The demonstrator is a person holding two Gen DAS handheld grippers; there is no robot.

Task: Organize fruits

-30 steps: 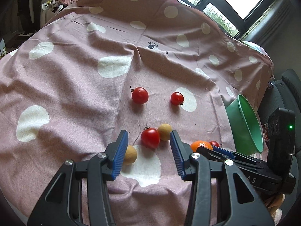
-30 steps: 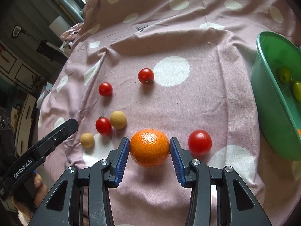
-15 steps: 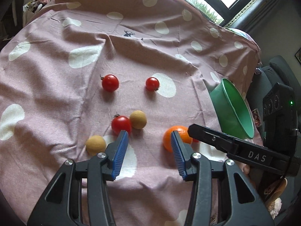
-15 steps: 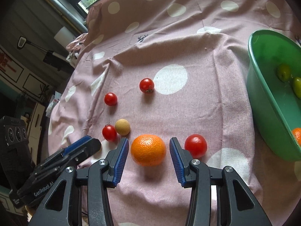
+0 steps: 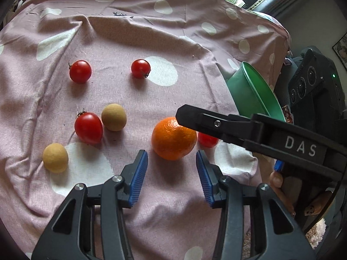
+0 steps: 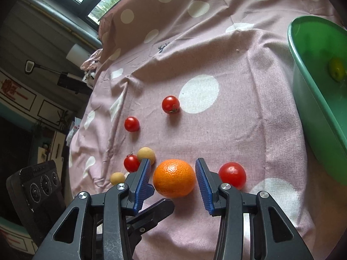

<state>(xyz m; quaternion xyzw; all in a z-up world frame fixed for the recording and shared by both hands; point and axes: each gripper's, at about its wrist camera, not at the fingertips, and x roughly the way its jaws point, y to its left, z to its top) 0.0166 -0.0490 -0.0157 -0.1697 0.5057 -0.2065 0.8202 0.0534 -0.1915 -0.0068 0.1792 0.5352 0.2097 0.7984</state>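
Right tongs (image 6: 173,178) straddle the orange (image 6: 174,178) on the spotted cloth (image 6: 216,130), blue pads apparently just clear of it; left tongs (image 5: 171,176) released, empty, just short of it

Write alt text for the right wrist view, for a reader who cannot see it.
The right gripper straddles an orange on a pink polka-dot cloth, its blue pads not touching it. Four red tomatoes and two tan round fruits lie nearby; a green bowl at right holds a yellow-green fruit. The left gripper's black finger pokes in below.
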